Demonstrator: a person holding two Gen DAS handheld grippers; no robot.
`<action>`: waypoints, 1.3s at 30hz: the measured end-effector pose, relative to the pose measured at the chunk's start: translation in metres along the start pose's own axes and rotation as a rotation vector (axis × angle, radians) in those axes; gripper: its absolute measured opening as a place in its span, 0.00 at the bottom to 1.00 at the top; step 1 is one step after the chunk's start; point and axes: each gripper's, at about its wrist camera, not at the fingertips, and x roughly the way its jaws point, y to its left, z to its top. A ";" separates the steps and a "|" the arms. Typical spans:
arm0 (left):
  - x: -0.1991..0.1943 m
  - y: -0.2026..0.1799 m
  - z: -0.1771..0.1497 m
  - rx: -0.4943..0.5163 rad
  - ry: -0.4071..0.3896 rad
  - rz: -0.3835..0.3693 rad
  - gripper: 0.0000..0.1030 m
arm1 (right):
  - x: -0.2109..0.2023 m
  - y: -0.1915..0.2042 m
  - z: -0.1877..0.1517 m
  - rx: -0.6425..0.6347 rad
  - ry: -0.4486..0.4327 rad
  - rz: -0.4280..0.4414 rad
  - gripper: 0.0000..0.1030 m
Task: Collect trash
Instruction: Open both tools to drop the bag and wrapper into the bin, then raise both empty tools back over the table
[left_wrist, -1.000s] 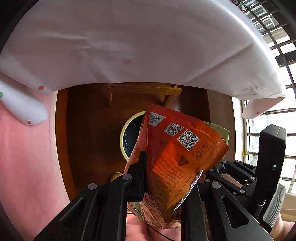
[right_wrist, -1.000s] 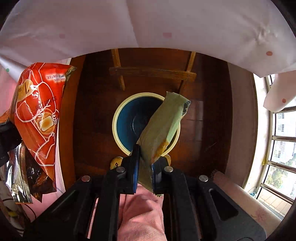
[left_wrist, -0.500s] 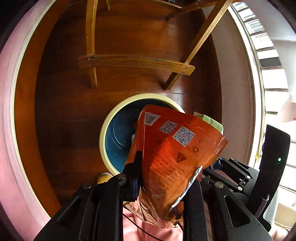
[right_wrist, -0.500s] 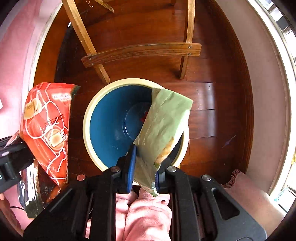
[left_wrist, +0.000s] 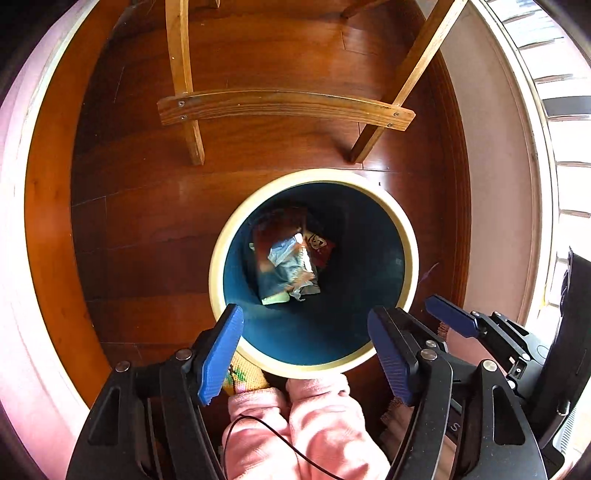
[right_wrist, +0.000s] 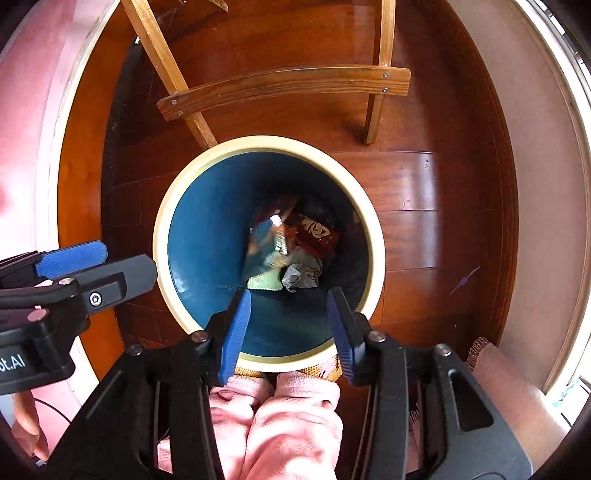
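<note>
A round bin with a cream rim (left_wrist: 402, 229) (right_wrist: 162, 229) and blue inside stands on the wooden floor below both grippers. Several wrappers (left_wrist: 288, 258) (right_wrist: 291, 247) lie at its bottom, among them a red one (right_wrist: 317, 234) and a pale green one (right_wrist: 264, 282). My left gripper (left_wrist: 306, 347) hangs open above the bin's near rim with nothing between its blue pads. My right gripper (right_wrist: 290, 326) is open too and empty, over the same near rim. The left gripper's fingers (right_wrist: 74, 258) show at the left of the right wrist view.
Wooden chair legs with a curved crossbar (left_wrist: 284, 105) (right_wrist: 284, 86) stand just beyond the bin. Pink fabric-clad legs (left_wrist: 295, 417) (right_wrist: 273, 417) are below the grippers. A pink wall with white skirting curves along the left (left_wrist: 22, 258). A window is at the right (left_wrist: 565, 147).
Both grippers have opened. The orange snack bag and the green packet dropped from them into the bin. Both views have tilted further down over the bin.
</note>
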 end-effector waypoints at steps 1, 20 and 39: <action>-0.002 0.001 -0.002 -0.001 -0.003 0.007 0.69 | -0.002 0.001 -0.001 -0.002 -0.003 0.000 0.38; -0.212 -0.009 -0.074 0.019 -0.309 0.144 0.70 | -0.175 0.030 -0.022 0.041 -0.177 0.058 0.38; -0.485 -0.070 -0.146 0.199 -0.638 0.123 0.70 | -0.430 0.075 -0.081 0.075 -0.485 0.137 0.38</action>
